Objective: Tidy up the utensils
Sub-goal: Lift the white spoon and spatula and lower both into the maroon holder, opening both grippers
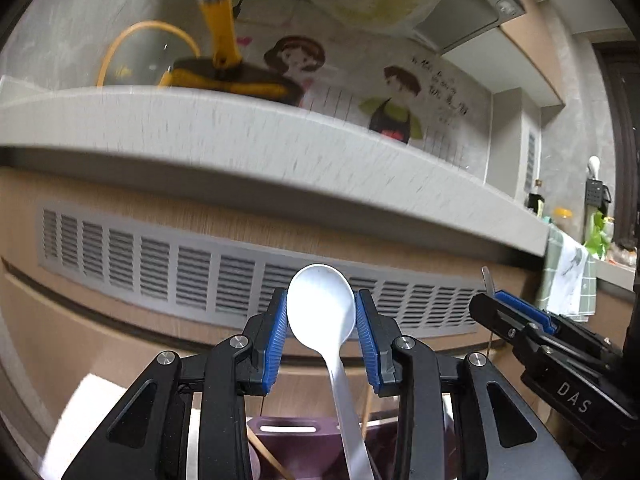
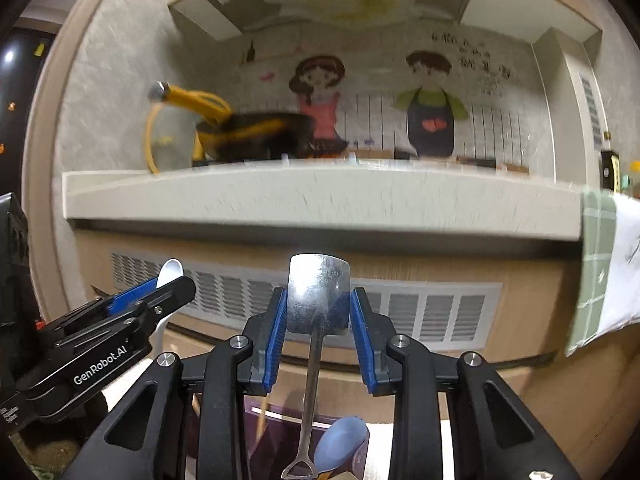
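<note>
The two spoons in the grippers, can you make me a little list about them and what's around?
left gripper: shut on white plastic spoon, bowl up between the blue fingers
right gripper: shut on shiny metal spoon, squarish bowl up, handle hanging down
below the grippers: purple utensil holder with thin wooden sticks; a blue spoon lies near it
ahead: grey countertop edge above a grey vent grille
on the counter: black pan with yellow handle
right side: green checked towel hanging off the counter
</note>
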`<state>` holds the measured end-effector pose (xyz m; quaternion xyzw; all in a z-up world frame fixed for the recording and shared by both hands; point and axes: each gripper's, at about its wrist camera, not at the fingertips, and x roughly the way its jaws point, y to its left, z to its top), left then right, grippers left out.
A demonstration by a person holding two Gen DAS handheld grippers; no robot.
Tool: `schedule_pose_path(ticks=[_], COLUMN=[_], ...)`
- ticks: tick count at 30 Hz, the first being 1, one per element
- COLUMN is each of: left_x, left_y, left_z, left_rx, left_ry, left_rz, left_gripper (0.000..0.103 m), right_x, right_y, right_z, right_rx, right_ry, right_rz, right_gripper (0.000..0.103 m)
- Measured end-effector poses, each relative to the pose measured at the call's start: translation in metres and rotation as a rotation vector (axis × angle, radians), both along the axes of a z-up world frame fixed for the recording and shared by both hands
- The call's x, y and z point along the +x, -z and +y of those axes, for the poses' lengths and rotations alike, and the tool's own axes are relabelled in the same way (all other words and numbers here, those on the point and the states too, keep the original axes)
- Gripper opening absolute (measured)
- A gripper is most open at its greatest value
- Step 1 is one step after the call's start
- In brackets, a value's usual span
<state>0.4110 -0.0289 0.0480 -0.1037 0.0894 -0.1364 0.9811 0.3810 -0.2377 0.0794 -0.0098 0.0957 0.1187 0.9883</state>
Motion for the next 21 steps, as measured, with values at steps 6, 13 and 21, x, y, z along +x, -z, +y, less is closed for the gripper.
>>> schedule_pose_path(ticks=[6,13,21], left_x=[0.011,0.000,-0.057], left_y=[0.031,0.057,0.022], left_z=[-0.016,-0.015,0.034], left_rx=[0.073,0.099,0.008], left_ry=[0.007,0.066,-0.024], left_rz=[0.066,0.208,0.221], left_gripper=[0.035,0.041,0.044], right_x=[0.021,0.023,-0.049], right_y=[0.030,0.060,0.033], right_z=[0.003,-0.016,-0.031], right_rx=[-0.012,0.069,0.033], right_ry=[0.008,-0.108,-0.036], right_rz=[0.035,0.299,0.233], right_gripper=[0.029,0.030,0.030])
